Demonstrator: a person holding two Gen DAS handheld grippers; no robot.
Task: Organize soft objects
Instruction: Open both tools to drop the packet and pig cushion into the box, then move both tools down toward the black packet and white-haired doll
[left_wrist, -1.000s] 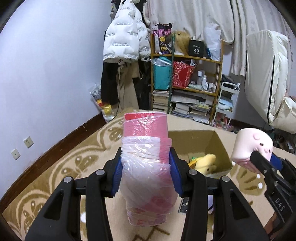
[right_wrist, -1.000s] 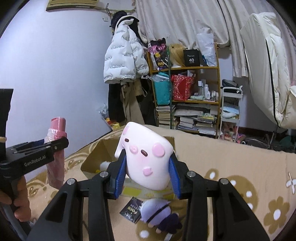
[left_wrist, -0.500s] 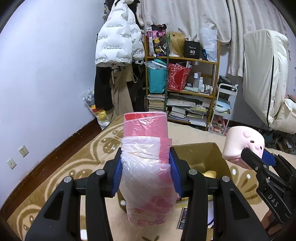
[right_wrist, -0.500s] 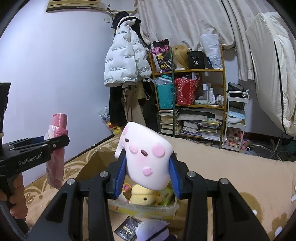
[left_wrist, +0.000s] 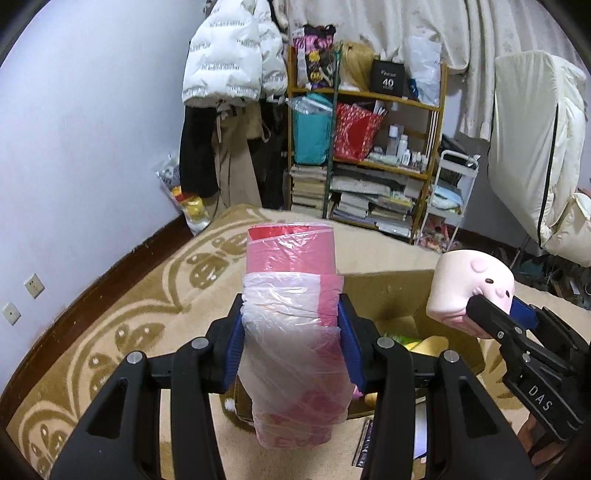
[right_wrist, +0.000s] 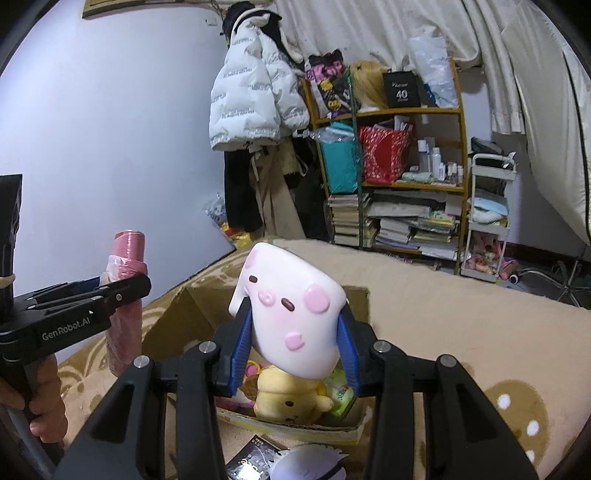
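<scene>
My left gripper (left_wrist: 291, 347) is shut on a pink roll of plastic bags (left_wrist: 293, 295) and holds it upright over the near left part of an open cardboard box (left_wrist: 384, 291). The roll also shows in the right wrist view (right_wrist: 125, 295). My right gripper (right_wrist: 293, 347) is shut on a white squishy toy with pink cheeks (right_wrist: 291, 314) and holds it above the box (right_wrist: 177, 317). That toy shows at the right in the left wrist view (left_wrist: 469, 291). A yellow plush (right_wrist: 288, 395) and other soft toys lie in the box.
The box stands on a beige bed cover with brown flowers (right_wrist: 461, 325). A dark packet (right_wrist: 251, 461) and a purple-white plush (right_wrist: 310, 461) lie in front of the box. A cluttered shelf (right_wrist: 391, 177), hanging coats (right_wrist: 255, 107) and a white trolley (right_wrist: 487, 218) stand behind.
Both grippers have moved forward toward the box with their loads held. The inside of the box and the yellow plush have come into view below the squishy toy.
</scene>
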